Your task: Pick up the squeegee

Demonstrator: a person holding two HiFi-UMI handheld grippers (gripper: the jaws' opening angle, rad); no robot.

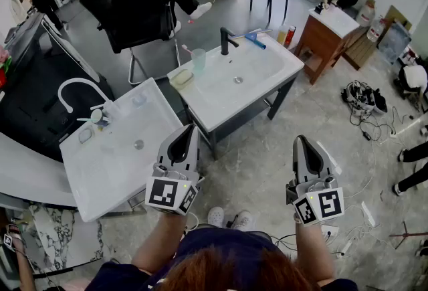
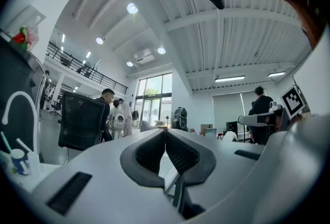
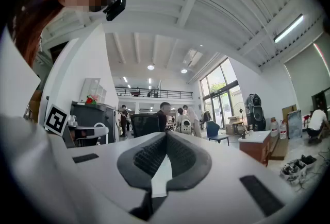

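The squeegee (image 1: 255,39), with a blue handle, lies on the far rim of the white washbasin (image 1: 267,74), just right of the black tap (image 1: 226,40). Both grippers are held level at waist height, well short of the basin. My left gripper (image 1: 190,129) is shut and empty, its tips over the gap between the two basins. My right gripper (image 1: 299,140) is also shut and empty, over the stone floor to the right of the basin. In the left gripper view the jaws (image 2: 165,131) meet with nothing between them. The right gripper view shows the same for its jaws (image 3: 166,134).
A green cup (image 1: 198,59) and a sponge (image 1: 181,77) sit on the basin's left side, two bottles (image 1: 287,35) at its far right corner. A second basin (image 1: 144,169) with a white tap (image 1: 72,91) stands left. Black chair (image 1: 130,12), wooden cabinet (image 1: 328,39), floor cables (image 1: 364,97).
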